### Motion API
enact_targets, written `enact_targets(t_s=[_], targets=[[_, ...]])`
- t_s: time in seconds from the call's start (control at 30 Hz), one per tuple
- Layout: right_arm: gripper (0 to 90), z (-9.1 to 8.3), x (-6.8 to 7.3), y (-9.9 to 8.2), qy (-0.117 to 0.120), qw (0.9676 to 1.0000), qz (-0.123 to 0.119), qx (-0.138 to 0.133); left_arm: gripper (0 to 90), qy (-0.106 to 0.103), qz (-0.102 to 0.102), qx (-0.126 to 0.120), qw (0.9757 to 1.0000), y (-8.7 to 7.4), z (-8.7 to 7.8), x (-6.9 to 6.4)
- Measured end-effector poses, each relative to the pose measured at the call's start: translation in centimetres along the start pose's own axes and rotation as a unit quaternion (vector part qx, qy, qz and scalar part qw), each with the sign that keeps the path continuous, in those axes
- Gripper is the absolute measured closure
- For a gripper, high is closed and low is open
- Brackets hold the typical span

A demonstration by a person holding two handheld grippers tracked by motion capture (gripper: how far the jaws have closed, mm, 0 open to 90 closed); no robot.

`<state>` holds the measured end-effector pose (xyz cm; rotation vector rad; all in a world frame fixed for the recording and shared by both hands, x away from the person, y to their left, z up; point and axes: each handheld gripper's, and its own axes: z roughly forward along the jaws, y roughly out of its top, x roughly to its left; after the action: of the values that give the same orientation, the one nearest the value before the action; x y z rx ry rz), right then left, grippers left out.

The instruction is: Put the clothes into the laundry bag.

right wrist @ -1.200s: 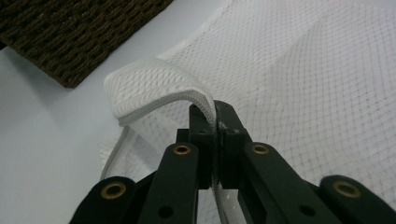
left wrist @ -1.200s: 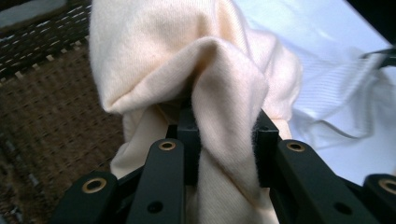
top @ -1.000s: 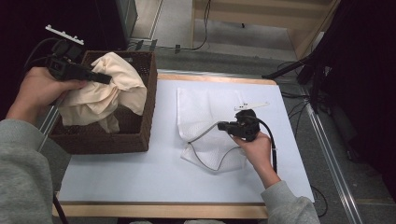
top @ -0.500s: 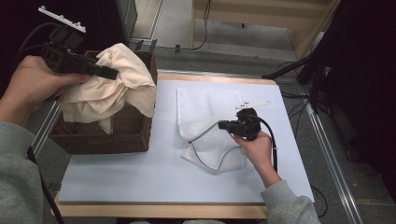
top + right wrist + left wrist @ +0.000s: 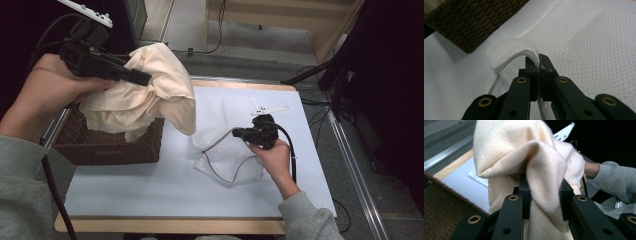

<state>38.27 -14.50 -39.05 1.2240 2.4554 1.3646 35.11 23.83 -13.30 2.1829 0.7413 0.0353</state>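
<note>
My left hand-held gripper (image 5: 142, 78) is up at the far left, above the basket (image 5: 112, 145), jaws clamped on a fold of the cream cloth (image 5: 150, 95). In the left gripper view the cloth (image 5: 534, 165) is bunched between the two jaws and rises in a hump past them — the grip is on a thick pinch of fabric, not an edge. The rest of the cloth hangs down from the grip; its lower part drapes over the basket's right rim and one flap hangs off the right side, over the tabletop (image 5: 150, 195).

The basket is dark wicker and sits at the left edge of the tabletop, partly off the white mat.

My right hand-held gripper (image 5: 237, 133) is low over the middle of the tabletop, right of the basket, pointing left. Its jaws are clenched on the rim of the mesh bag (image 5: 225, 112). In the right gripper view the jaws meet on the bag's banded edge (image 5: 524, 53), which arches up and to the left from the pinch — the opening is lifted a little there. The rest of the mesh lies flat on the tabletop, beneath and beyond the gripper.

Cloth and bag are close but apart; the hanging flap is just left of the bag's far-left corner.
</note>
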Motion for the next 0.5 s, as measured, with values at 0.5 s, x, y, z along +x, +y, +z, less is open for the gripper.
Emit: enact_targets(t_s=[0.5], targets=[[88.0,-0.3,0.1,0.1,-0.001,1.0000,0.001,-0.004,72.3,-0.035,0.060,0.013,0.9975,2.9,2.5,-5.7]])
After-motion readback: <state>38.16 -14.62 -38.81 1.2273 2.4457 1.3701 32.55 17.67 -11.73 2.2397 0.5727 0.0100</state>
